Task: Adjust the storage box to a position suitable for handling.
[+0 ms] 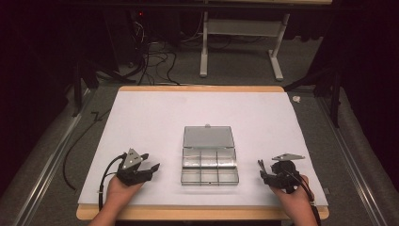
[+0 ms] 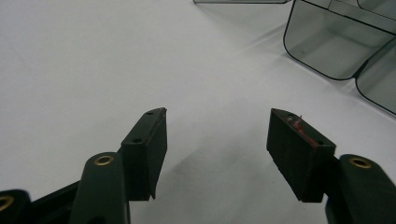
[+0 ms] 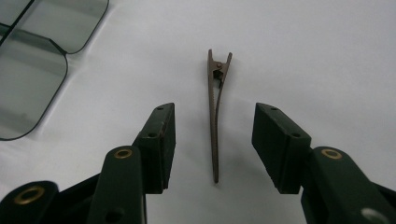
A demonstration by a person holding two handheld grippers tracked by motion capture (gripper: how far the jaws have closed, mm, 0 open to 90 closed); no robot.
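right tool sits spread wide around a slim brown metal alligator clip lying flat on the white counter, left tool also spread and empty, clear plastic compartment box between them.

1. High view – fixed overhead, facing forward and down across the whole worktop.
2. Gripper views – low, close, along their own jaws.
3. Shared: the clear compartment box.

One brown hair clip, one clear box — six compartments, two tongs — left tongs, right tongs
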